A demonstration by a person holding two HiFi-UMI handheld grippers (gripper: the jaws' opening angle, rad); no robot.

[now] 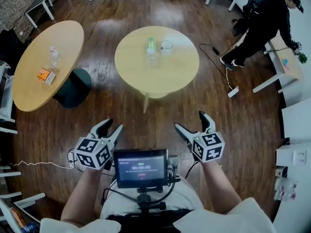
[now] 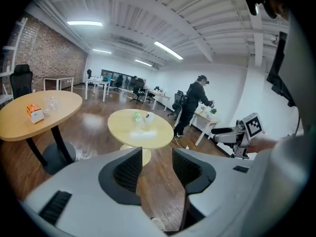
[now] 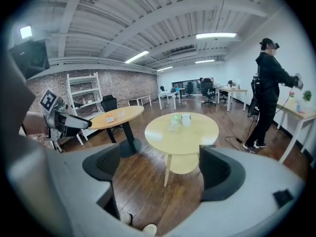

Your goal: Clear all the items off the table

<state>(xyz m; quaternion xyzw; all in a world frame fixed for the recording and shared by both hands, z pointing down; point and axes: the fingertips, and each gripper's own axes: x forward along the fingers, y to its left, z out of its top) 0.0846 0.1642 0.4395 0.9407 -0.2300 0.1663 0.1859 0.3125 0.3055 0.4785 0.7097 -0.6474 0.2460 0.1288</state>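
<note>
Left hand-held gripper (image 1: 114, 125) and right hand-held gripper (image 1: 190, 120) are hovering above the floor (image 1: 233, 130), jaws apart, gripping nothing; a plastic bottle (image 1: 151, 50) and a cup (image 1: 166, 45) are standing near the round tabletop's (image 1: 160, 74) far edge.

At 6 o'clock of head view, on monitor screen (image 1: 141, 168): one pale line of digits in timer layout, too blurred to read with certainty; beneath it a shorter red line, illegible.

On left marker cube (image 1: 92, 153) at 7 o'clock and right marker cube (image 1: 209, 147) at 5 o'clock: black-and-white square code patterns only.

On orange box (image 1: 44, 74) at 9 o'clock: print too small to read.
</note>
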